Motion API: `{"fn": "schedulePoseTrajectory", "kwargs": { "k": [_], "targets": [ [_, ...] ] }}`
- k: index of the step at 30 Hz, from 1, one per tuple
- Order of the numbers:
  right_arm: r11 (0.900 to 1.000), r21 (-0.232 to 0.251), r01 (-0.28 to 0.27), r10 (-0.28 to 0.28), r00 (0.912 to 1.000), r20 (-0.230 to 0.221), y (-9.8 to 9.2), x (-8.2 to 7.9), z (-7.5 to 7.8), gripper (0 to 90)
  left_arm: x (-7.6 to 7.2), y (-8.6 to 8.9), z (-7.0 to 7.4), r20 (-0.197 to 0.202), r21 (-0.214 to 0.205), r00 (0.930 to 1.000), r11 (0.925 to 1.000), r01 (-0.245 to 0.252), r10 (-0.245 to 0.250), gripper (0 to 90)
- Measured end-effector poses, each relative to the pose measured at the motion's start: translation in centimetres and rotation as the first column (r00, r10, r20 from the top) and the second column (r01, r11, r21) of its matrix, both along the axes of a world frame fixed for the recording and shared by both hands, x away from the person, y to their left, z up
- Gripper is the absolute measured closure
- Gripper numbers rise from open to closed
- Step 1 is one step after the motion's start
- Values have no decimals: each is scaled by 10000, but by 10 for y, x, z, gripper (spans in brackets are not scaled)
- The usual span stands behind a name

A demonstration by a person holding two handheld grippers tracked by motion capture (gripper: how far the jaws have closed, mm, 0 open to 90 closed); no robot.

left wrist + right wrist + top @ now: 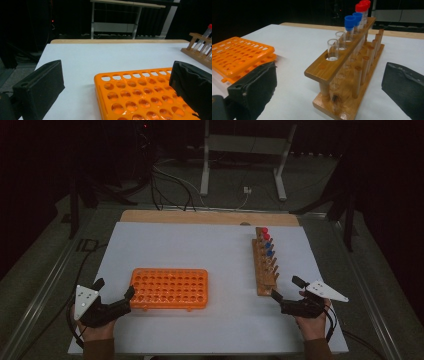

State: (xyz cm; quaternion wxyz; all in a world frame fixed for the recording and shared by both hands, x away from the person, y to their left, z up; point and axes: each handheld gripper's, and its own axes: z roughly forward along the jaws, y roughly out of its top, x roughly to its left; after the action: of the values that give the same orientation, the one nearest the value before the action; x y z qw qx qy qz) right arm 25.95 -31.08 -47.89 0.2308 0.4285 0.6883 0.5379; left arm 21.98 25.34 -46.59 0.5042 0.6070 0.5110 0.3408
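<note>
An orange tube rack (169,288) with all its holes vacant lies flat on the white table, left of centre. A wooden rack (265,262) stands right of centre. It holds two red-capped tubes (362,6) at its far end, then two blue-capped tubes (350,21), then two uncapped clear tubes (333,48). My left gripper (115,288) is open at the orange rack's (140,95) near left corner, holding nothing. My right gripper (286,288) is open just in front of the wooden rack's (324,68) near end, also holding nothing.
The white table top (220,255) has a bare wooden strip (210,217) along its far edge. A metal frame (245,150) and loose cables (170,190) are on the dark floor beyond. Open white surface lies between the two racks.
</note>
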Motion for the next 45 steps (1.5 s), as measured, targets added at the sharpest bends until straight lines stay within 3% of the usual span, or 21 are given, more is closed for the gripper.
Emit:
{"fn": "schedulePoseTrajectory", "kwargs": {
  "k": [13, 19, 30, 38, 41, 45],
  "targets": [
    [9996, 257, 122, -123, 9999, 33, -4, -2, 6, 1, 0, 0, -1, 27, -52, 9996, 9996, -265, 265, 3],
    [9998, 102, 161, -161, 9999, 60, -1, 0, 11, 1, 2, 2, -1, -19, -91, 9997, 9996, -263, 263, 3],
    [9997, -191, -176, 178, 9998, 94, 7, 8, 36, 7, 3, -5, -2, -93, 195, 9998, 9997, -176, 178, 3],
    [9941, -882, -635, 605, 9975, -359, 20, 27, 48, 98, 3, -4, -2, -113, 114, 9996, 9996, -264, 266, 3],
    [9933, -880, -750, 688, 9951, -713, 22, 35, 46, 179, 3, -4, -2, -136, 69, 9995, 9995, -297, 298, 3],
    [9909, -1271, -449, 295, 9923, -1205, 26, 45, 39, 367, 3, -4, -3, -154, 70, 9995, 9996, -287, 288, 3]
  ]
}}
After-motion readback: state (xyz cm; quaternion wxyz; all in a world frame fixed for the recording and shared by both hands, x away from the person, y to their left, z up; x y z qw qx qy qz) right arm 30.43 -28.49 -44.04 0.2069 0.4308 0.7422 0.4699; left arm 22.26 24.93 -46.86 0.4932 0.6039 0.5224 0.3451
